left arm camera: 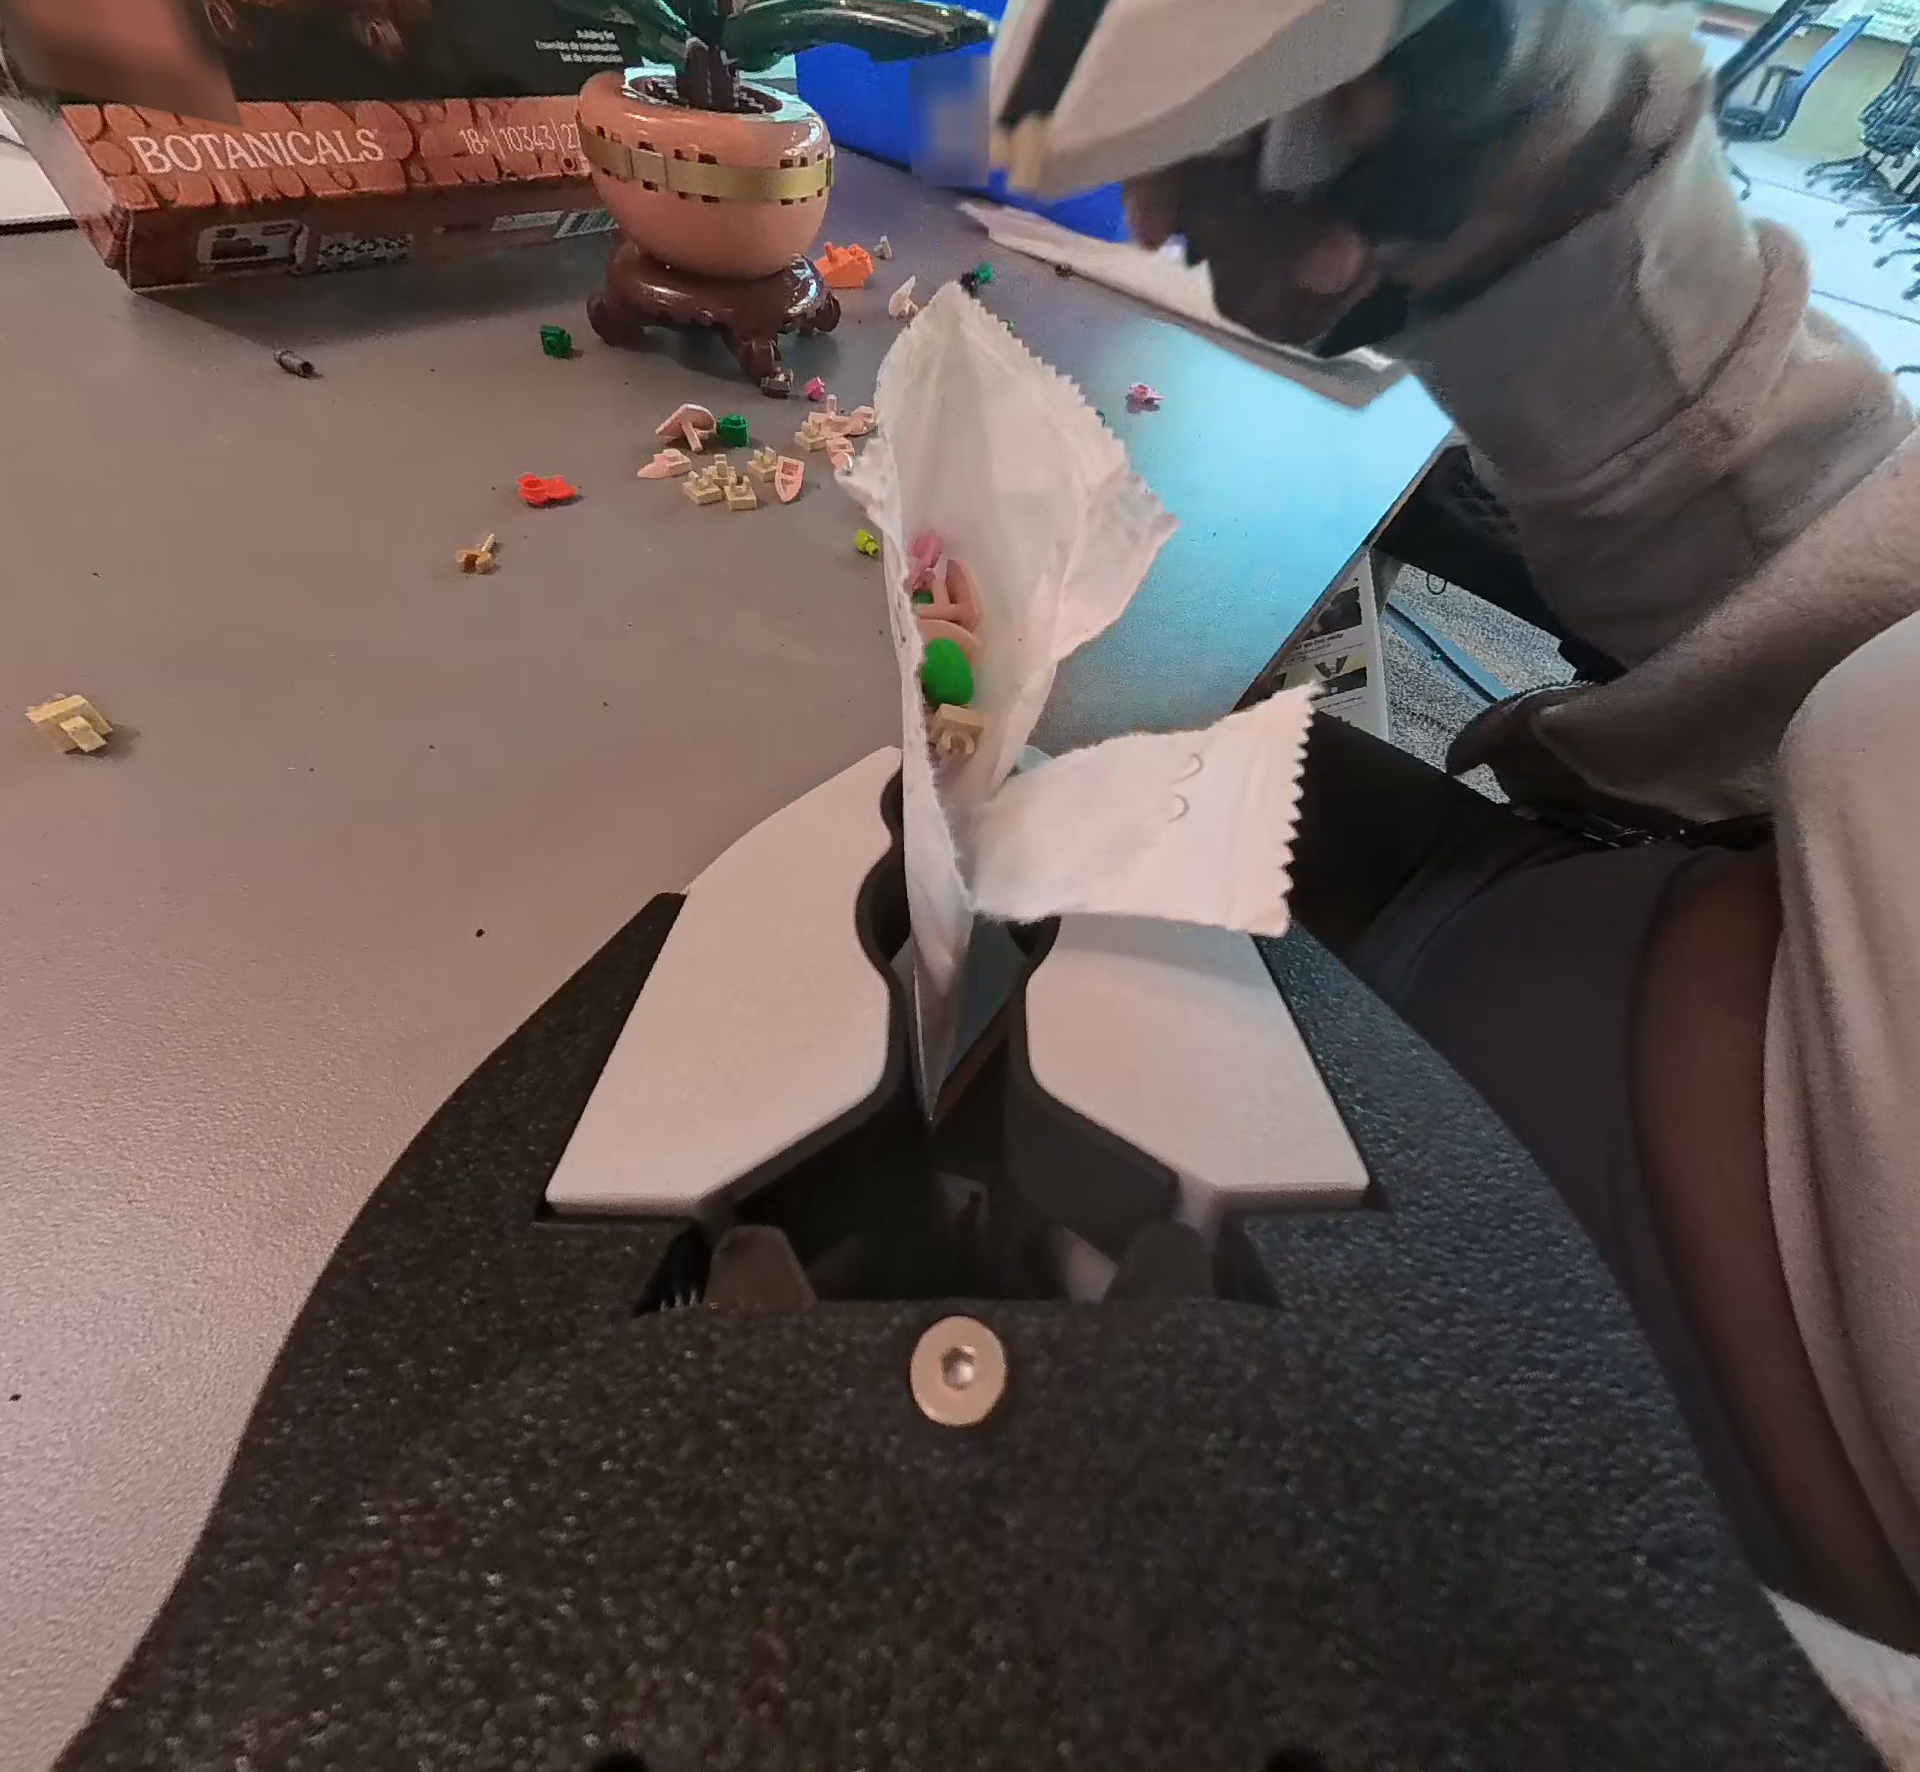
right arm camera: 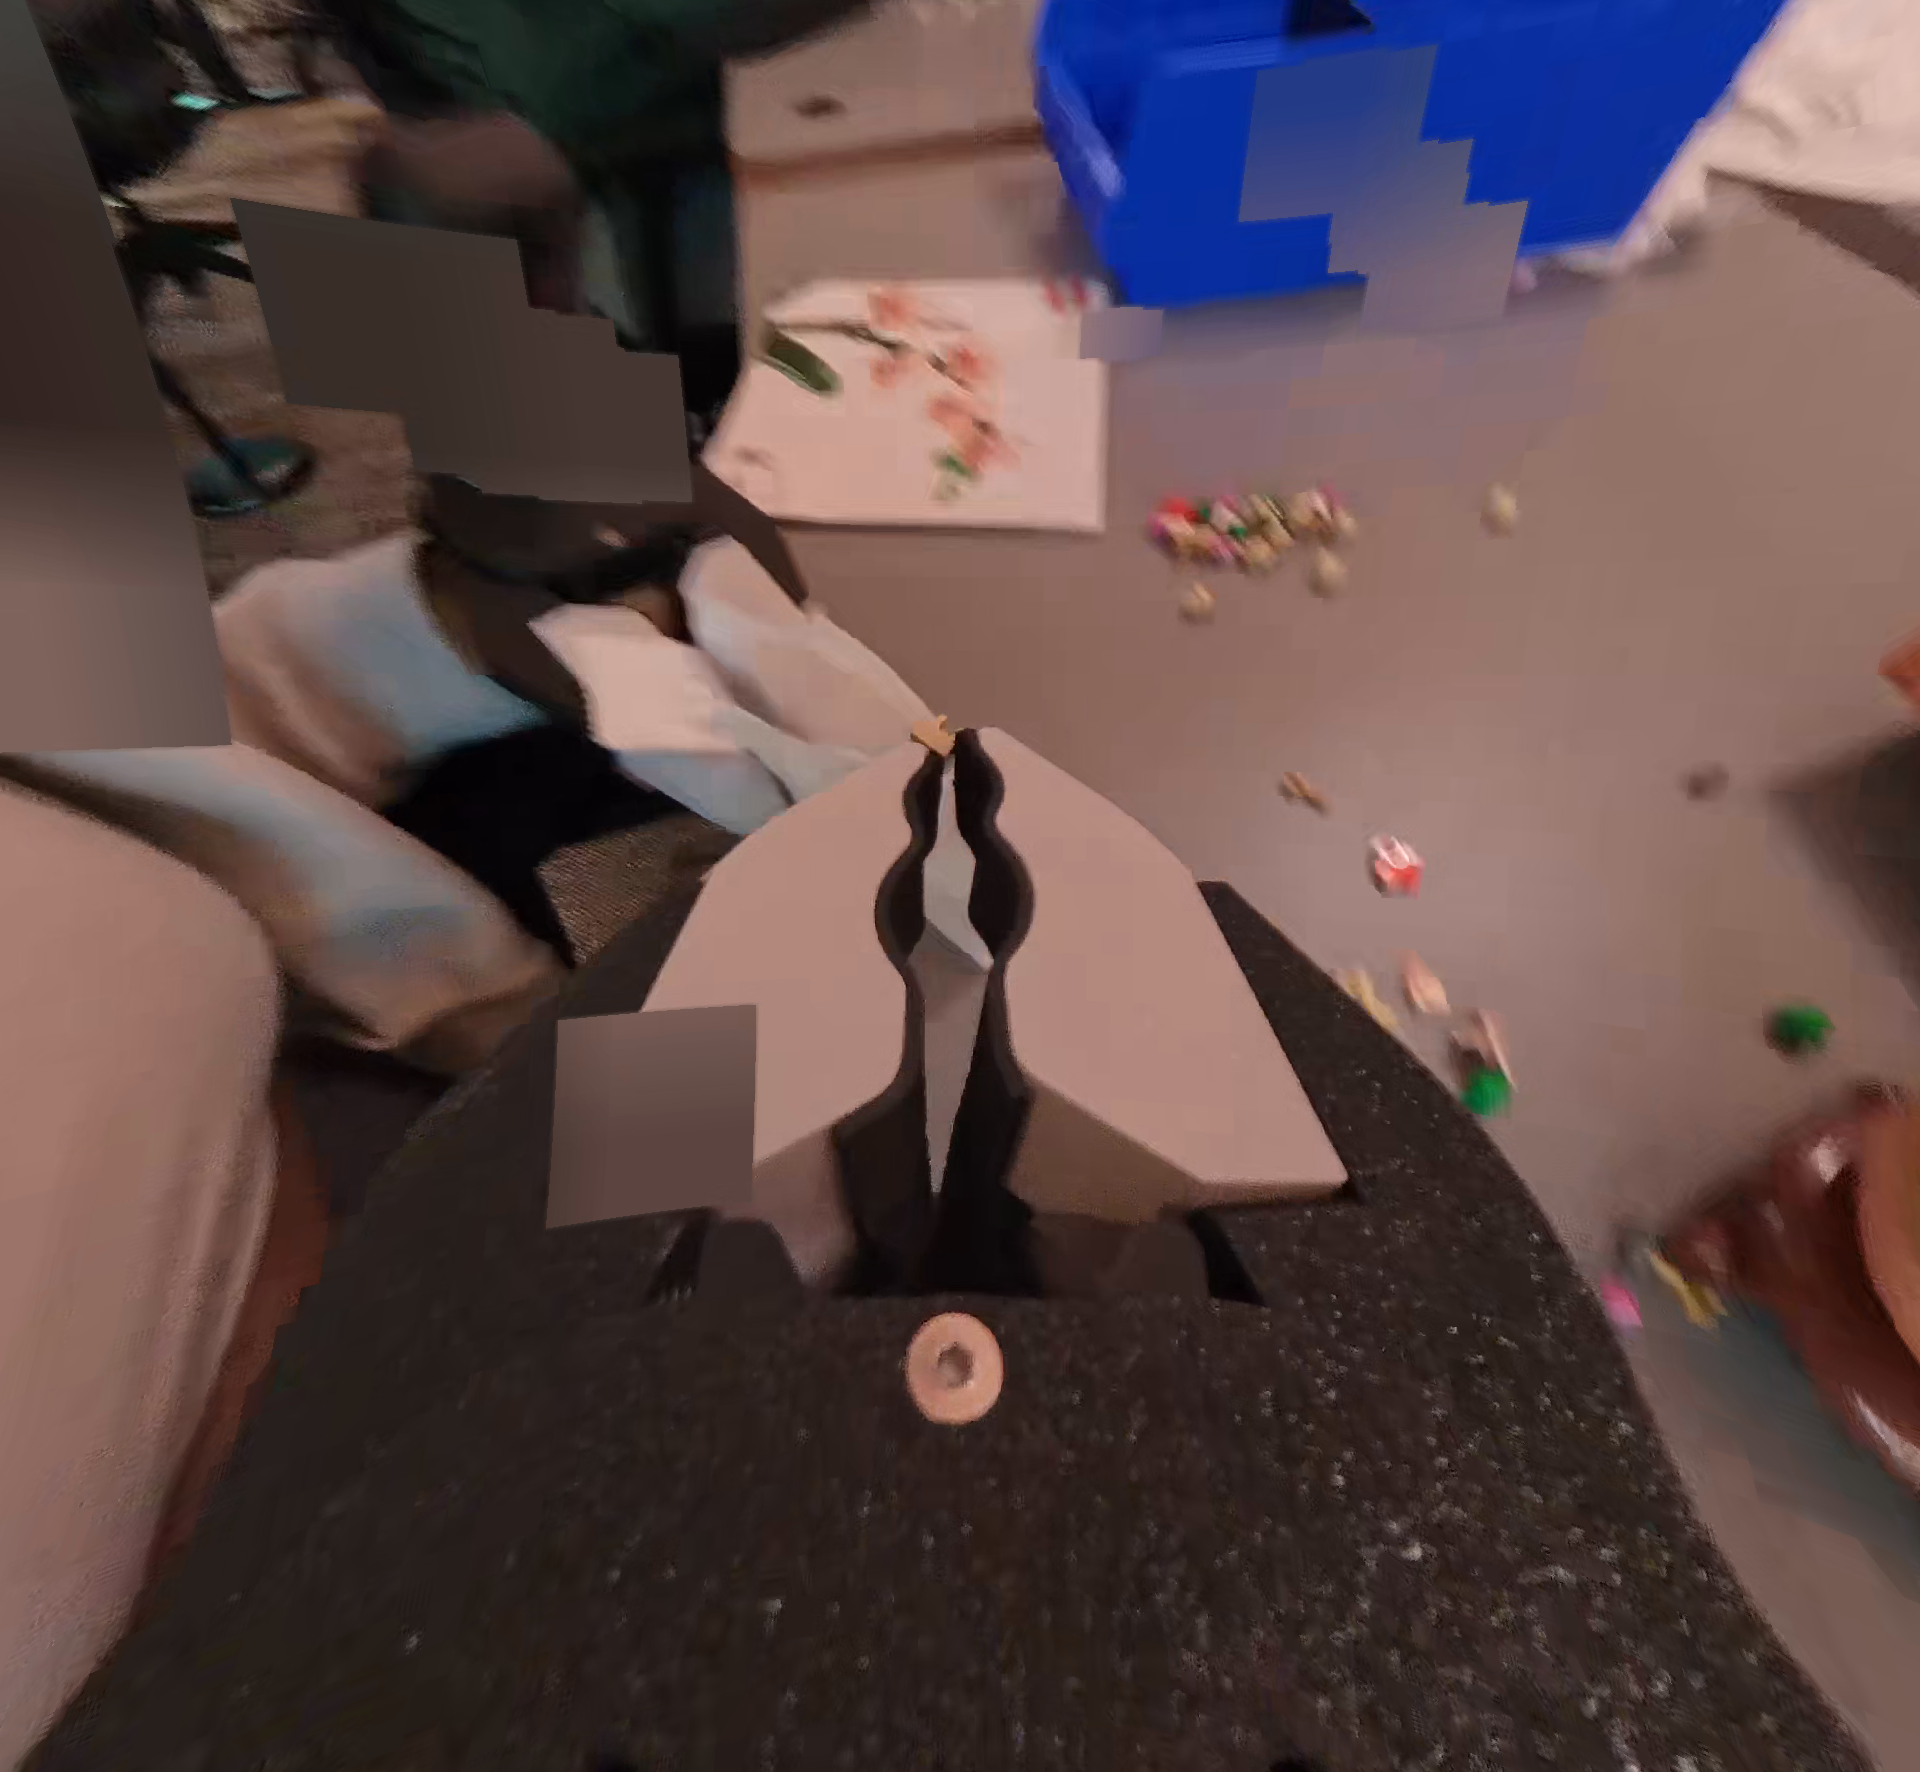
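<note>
Left to right in the left wrist view: brown product box (left arm camera: 312,164) at the back left of the grey table (left arm camera: 312,891). One tan brick (left arm camera: 71,723) lies alone at the far left. The brick-built pink pot with dark green leaves (left arm camera: 707,184) stands just right of the box. In front of it lies a scatter of small tan, pink, red and green bricks (left arm camera: 727,465).

Left gripper (left arm camera: 940,901): fingers pinched on a white paper bag (left arm camera: 997,517), held upright at its lower edge. The bag is torn open, with a flap hanging to the right. Pink, green and tan pieces (left arm camera: 945,652) sit inside, so it is only partly emptied, judging by the many bricks loose on the table.

Right gripper (right arm camera: 943,754): blurred in its own view. Fingers are pressed almost together on a tiny tan brick (right arm camera: 933,735) at the tips, up off the table. In the left wrist view it hangs above and to the right of the bag, apart from it.

Further right in the right wrist view: a printed sheet with flower pictures (right arm camera: 914,403), a blue bin (right arm camera: 1403,60) behind it, and a loose pile of mixed bricks (right arm camera: 1247,527). The bag is hard to make out here because of the blur.
</note>
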Tool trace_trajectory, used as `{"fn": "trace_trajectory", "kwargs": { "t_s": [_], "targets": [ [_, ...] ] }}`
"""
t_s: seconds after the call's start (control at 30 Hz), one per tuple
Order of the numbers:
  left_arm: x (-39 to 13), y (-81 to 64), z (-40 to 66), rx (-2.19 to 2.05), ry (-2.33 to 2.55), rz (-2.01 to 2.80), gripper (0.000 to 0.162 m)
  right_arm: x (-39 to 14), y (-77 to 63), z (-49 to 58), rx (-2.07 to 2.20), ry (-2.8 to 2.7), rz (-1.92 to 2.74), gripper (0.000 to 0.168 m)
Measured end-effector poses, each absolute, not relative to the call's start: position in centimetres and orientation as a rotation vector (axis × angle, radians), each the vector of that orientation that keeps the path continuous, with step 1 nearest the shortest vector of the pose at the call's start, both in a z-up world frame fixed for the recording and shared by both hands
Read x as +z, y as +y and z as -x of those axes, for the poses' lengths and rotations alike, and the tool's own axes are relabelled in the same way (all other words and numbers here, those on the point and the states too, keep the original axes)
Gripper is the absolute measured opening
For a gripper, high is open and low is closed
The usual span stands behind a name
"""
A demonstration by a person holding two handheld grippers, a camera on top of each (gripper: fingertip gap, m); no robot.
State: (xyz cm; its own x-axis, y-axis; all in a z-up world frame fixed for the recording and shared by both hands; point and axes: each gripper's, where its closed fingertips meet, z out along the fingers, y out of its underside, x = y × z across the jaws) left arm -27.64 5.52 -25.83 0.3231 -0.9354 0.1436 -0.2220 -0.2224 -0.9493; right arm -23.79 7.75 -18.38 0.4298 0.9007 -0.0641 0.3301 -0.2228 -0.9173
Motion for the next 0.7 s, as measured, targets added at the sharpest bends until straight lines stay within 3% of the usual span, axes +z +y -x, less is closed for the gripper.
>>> {"fn": "trace_trajectory", "kwargs": {
  "t_s": [0.1,0.23,0.53,0.7],
  "targets": [
    [-25.9,5.6,27.6,-0.969,1.060,1.667,0.013,-18.0,6.8,26.1,0.760,-1.145,1.751,0.005],
    [-25.8,5.5,27.7,-0.967,1.061,1.667,0.013,-20.1,7.3,26.7,0.704,-1.182,1.842,0.020],
    [-25.9,5.5,27.7,-0.966,1.061,1.667,0.014,-19.9,8.2,24.3,0.714,-1.079,1.868,0.027],
    [-25.9,5.6,27.6,-0.964,1.060,1.667,0.013,-19.7,8.0,25.0,0.744,-1.103,1.836,0.022]
  ]
}}
